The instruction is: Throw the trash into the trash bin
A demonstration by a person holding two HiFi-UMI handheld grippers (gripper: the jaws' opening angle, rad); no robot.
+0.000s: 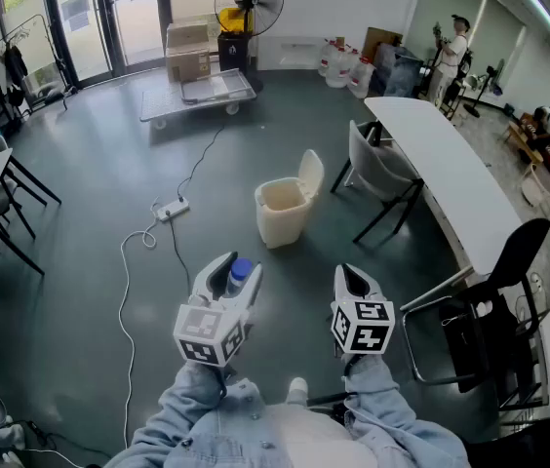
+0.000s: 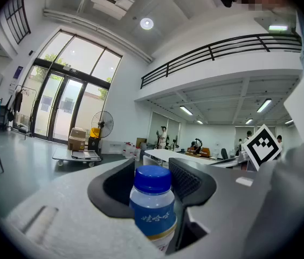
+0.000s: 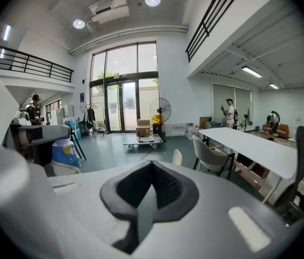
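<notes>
My left hand-held gripper [image 1: 234, 272] clamps a blue-capped bottle [image 2: 152, 210] between wide-set jaws. My right hand-held gripper [image 3: 151, 186] is closed on nothing. The trash bin [image 1: 284, 211] stands on the floor [image 1: 99, 154] ahead, lid raised.

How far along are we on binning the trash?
Done: the bottle is picked up, clamped in the left gripper. In hand: carrying it; the trash bin stands ahead on the floor, lid open. Left: reach the bin and drop it in. Right gripper: shut, empty.
</notes>
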